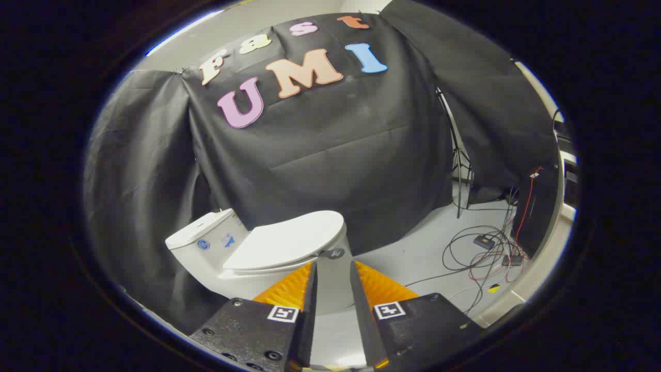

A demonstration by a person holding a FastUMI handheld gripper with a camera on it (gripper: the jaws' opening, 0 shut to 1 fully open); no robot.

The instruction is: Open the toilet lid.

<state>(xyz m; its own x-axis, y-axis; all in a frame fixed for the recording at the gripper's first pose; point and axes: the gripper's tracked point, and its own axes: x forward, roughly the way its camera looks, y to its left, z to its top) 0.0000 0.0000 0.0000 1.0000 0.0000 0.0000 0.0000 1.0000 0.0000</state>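
Toilet lid (289, 238) is down, flat on the seat, not yet lifted. It sits on a white one-piece toilet (268, 268) standing on the grey floor (418, 253) against the black cloth wall (330, 155); tank end points away and to the left, front edge points toward the tool.

Tool (333, 266) is partly open, fingers apart with a clear gap, nothing held. Tips are just short of the lid's front rim, roughly level with it. A small dark tab (333, 253) hangs off the lid's front edge, right above the gap between the fingertips.

How I'd do this step:
- That tab looks like the intended grab point. Bring the tips forward until it sits between them, then close on it; gap already looks wide enough.
- Alternative: hook one fingertip under the front lip, but the rim is smooth and rounded, so expect slip.
- Lift along an arc around the hinge at the tank end, not straight up. Pulling straight would drag the tab out of the grip.
- Carry it past vertical so it rests against the tank (204, 235), then let go.
- Avoid catching the seat under the lid; only the top shell should move.

Lid appearance: white, glossy, smooth oval plastic, thin profile, slightly domed. Looks light and hard, low friction. Can't tell from here whether the hinge is soft-close.

Cables (480, 248) and a stand (457, 165) sit well off to the right, clear of the work.
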